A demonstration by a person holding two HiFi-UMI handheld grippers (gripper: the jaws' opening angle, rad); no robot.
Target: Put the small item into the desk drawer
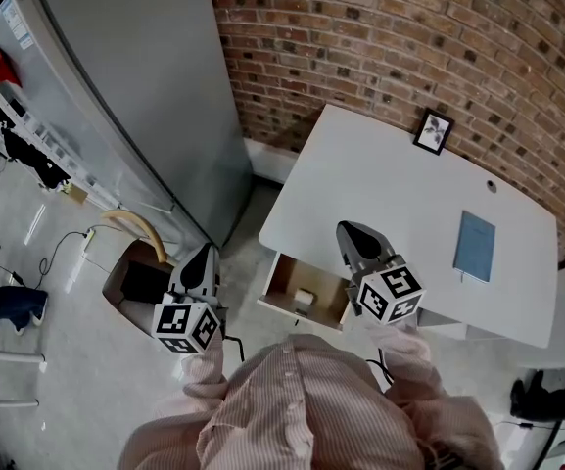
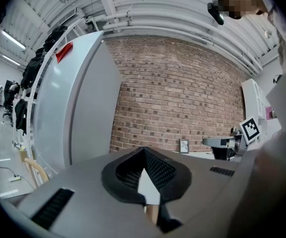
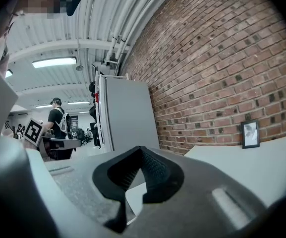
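At the near left edge of the white desk (image 1: 380, 179) the drawer (image 1: 278, 284) stands pulled open, and the small item (image 1: 305, 298), a pale little block, lies inside it on the drawer's floor. The right gripper (image 1: 346, 229) is held above the desk's near edge, just right of the drawer, with its jaws closed together and nothing between them. The left gripper (image 1: 203, 252) is held over the floor to the left of the drawer, beside an open cardboard box (image 1: 117, 284); its jaws meet at the tips and grip nothing. On the desk, a blue notebook (image 1: 475, 246) lies to the right and a small picture frame (image 1: 433, 131) stands at the far edge against the brick wall (image 1: 380, 37). A tall grey cabinet (image 1: 135, 86) stands to the left.
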